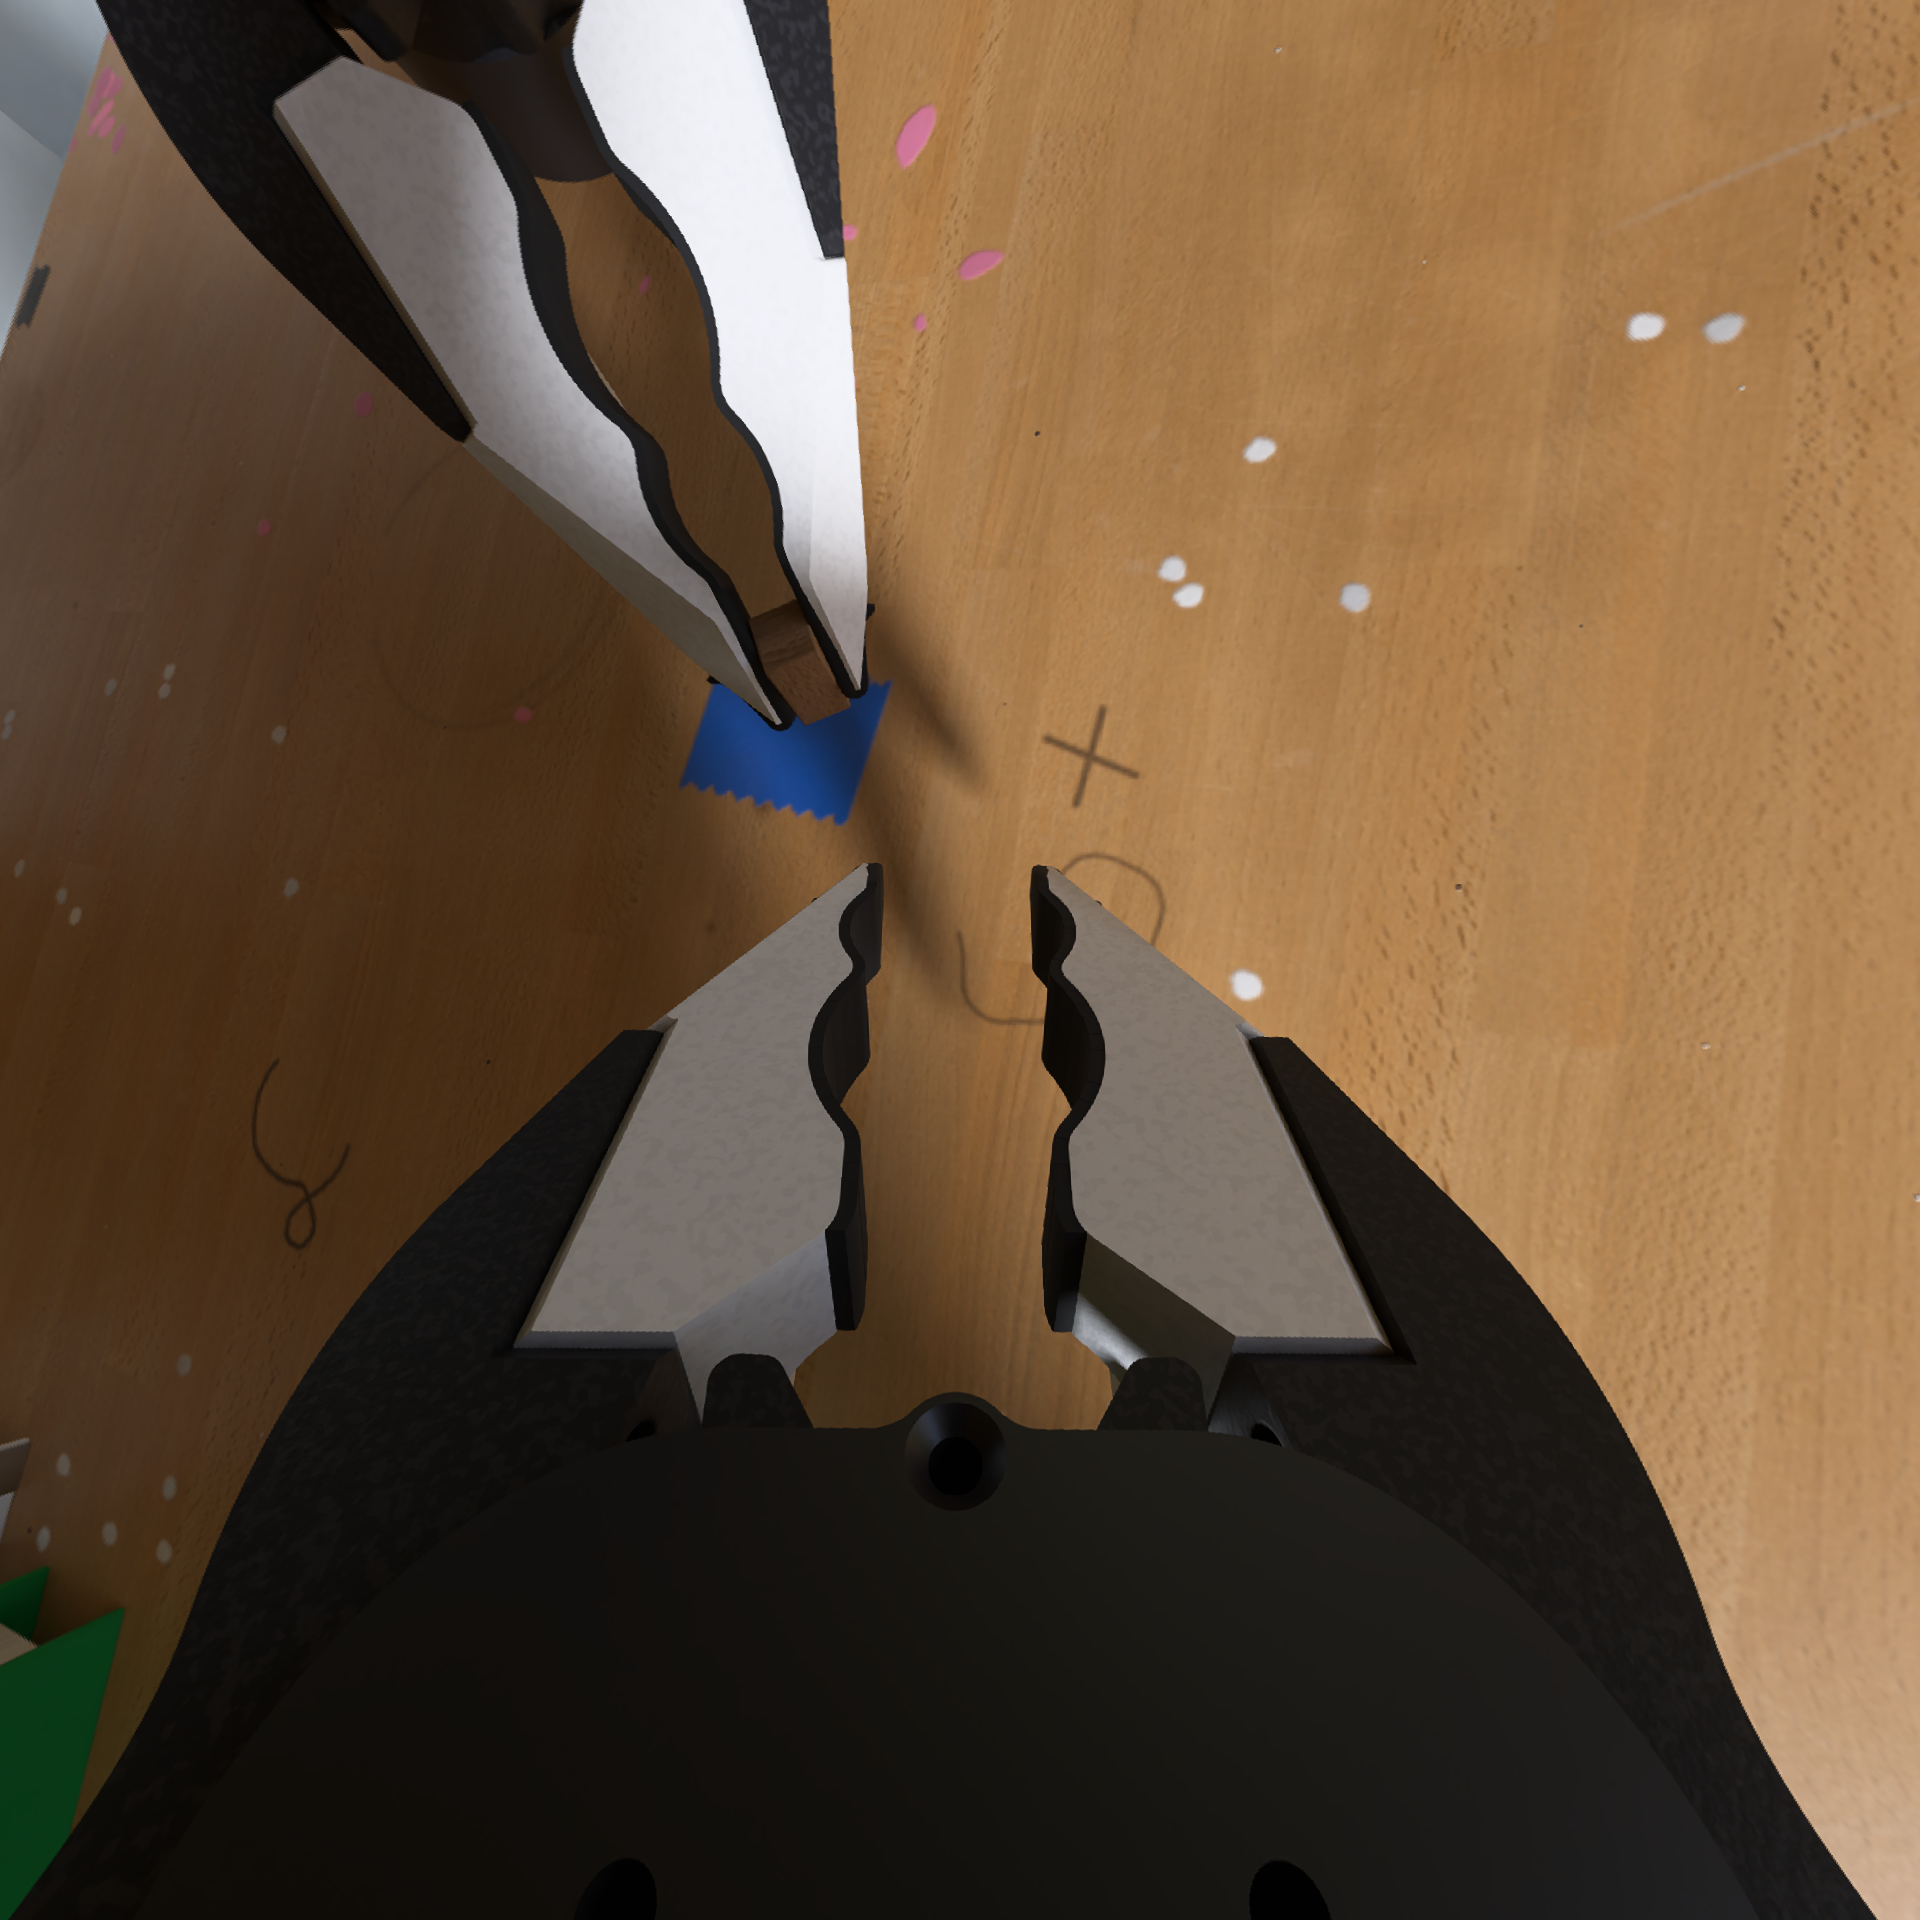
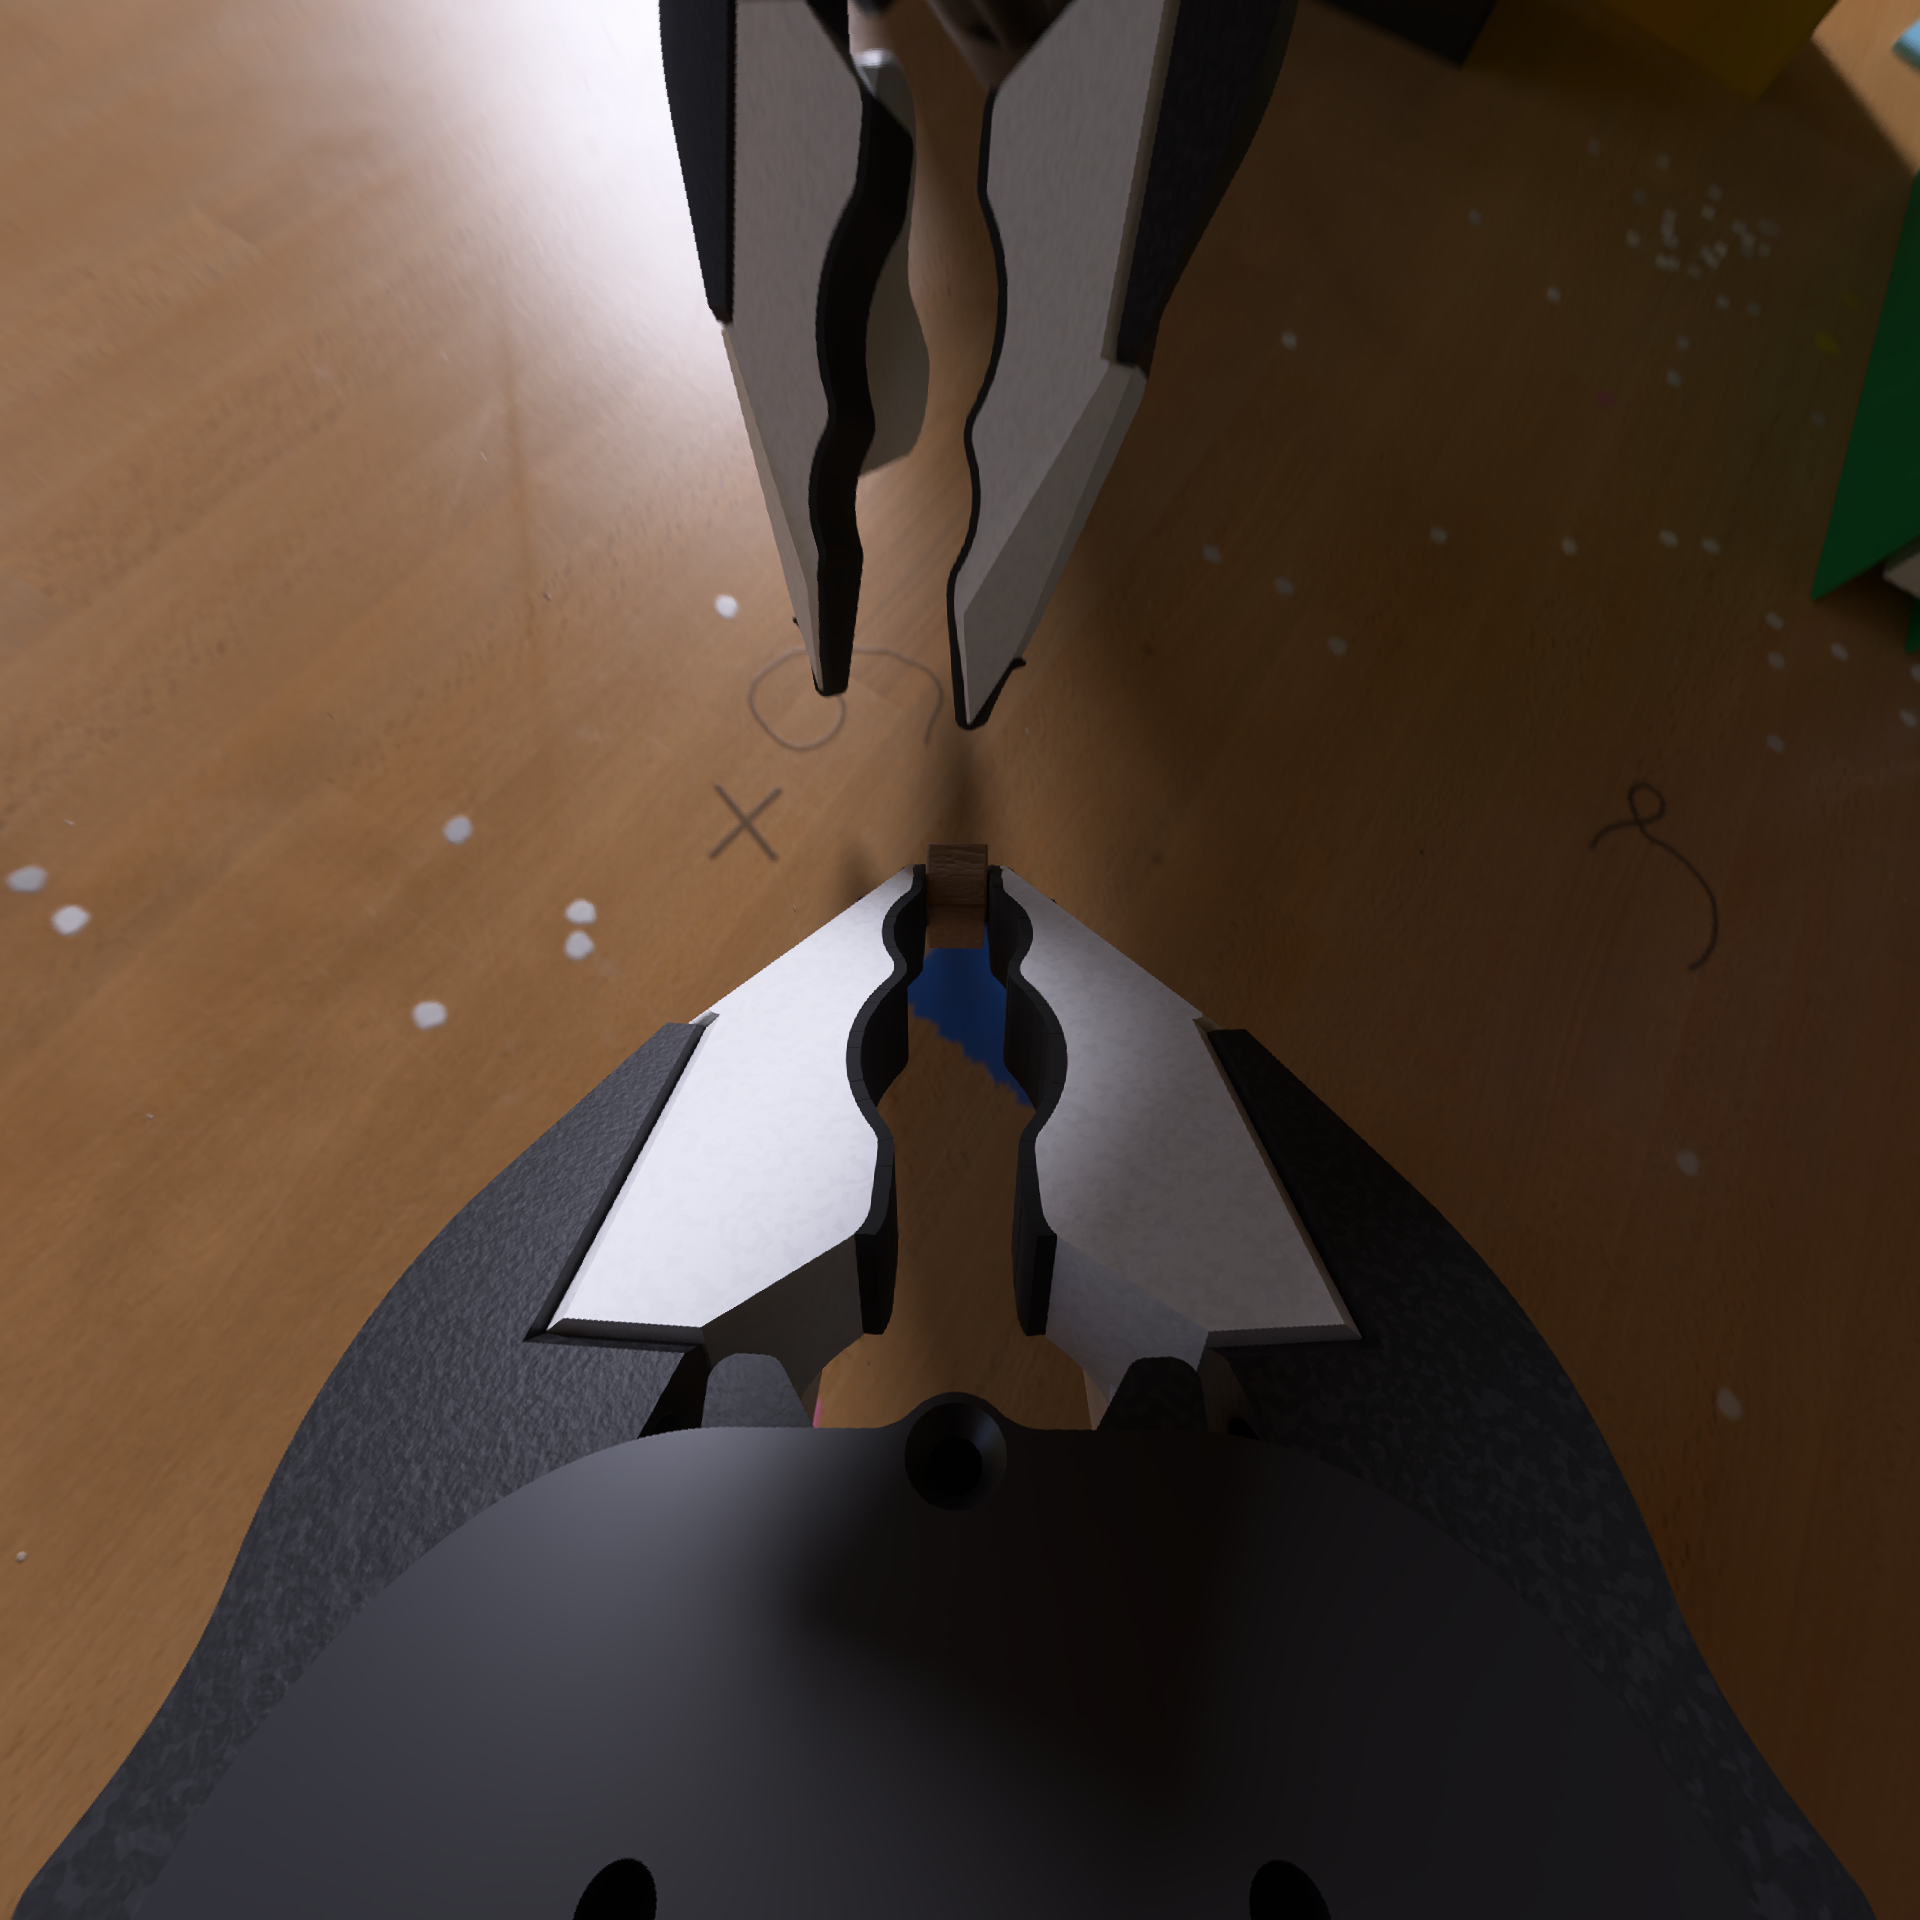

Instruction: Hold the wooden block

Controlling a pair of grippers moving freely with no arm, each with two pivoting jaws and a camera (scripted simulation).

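Between the tips of my right gripper (image 2: pixel 956 883) the wooden block (image 2: pixel 957 875) is sitting pinched, both fingers pressing its sides and its far end poking out beyond them. Through the left wrist camera I am seeing the same block (image 1: pixel 795 665) from the opposite side, a small brown piece clamped at the very tips of the right gripper (image 1: pixel 816 698), which is reaching down from the top of that picture. Whether the block is resting on the wooden tabletop (image 2: pixel 312 520) or raised just off it, I cannot tell. Right beside it a scrap of blue tape (image 1: pixel 784 764) with a jagged edge is lying flat on the wood; my right camera is catching only a sliver of that tape (image 2: pixel 961 997) between its fingers. My left gripper (image 1: pixel 956 883) is hovering with its fingers parted and nothing between them, near the block but not touching it. A pencilled cross (image 1: pixel 1091 756) and a pencilled loop (image 2: pixel 800 701) are marking the wood nearby, with white paint flecks (image 1: pixel 1179 582) scattered around. Pink flecks (image 1: pixel 914 135) are showing only in the left view, while a green object (image 2: pixel 1881 447) is sitting at the edge of the right view.
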